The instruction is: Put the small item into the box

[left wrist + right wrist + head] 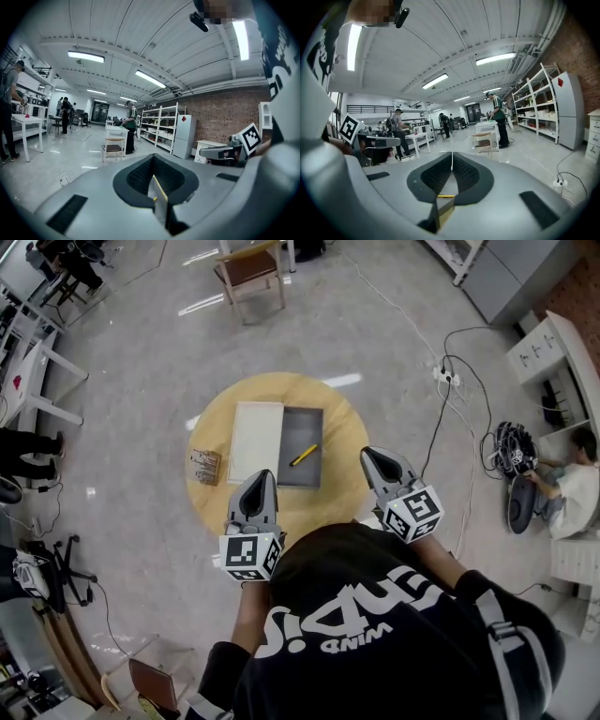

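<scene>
While your left hand-held gripper [262, 476] and right hand-held gripper [369, 456] hang closed and empty, the yellow pen [303, 455] lies diagonally in the grey box [309, 423] ahead (nearer your left).

- One round wooden table [225, 413].
- On the table: one grey box [302, 423], one white lid [256, 441], one yellow pen [303, 455], one small patterned block [205, 466].
- Over the table's near edge, two grippers: left gripper [265, 475], right gripper [371, 457].
- Beyond the table: one chair [251, 268].

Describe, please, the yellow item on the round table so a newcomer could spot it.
On the round wooden table mid-floor, a white slab and a dark grey box lie side by side. The yellow item lies slantwise in the grey one: thin, stick-like, the only yellow thing there.
</scene>
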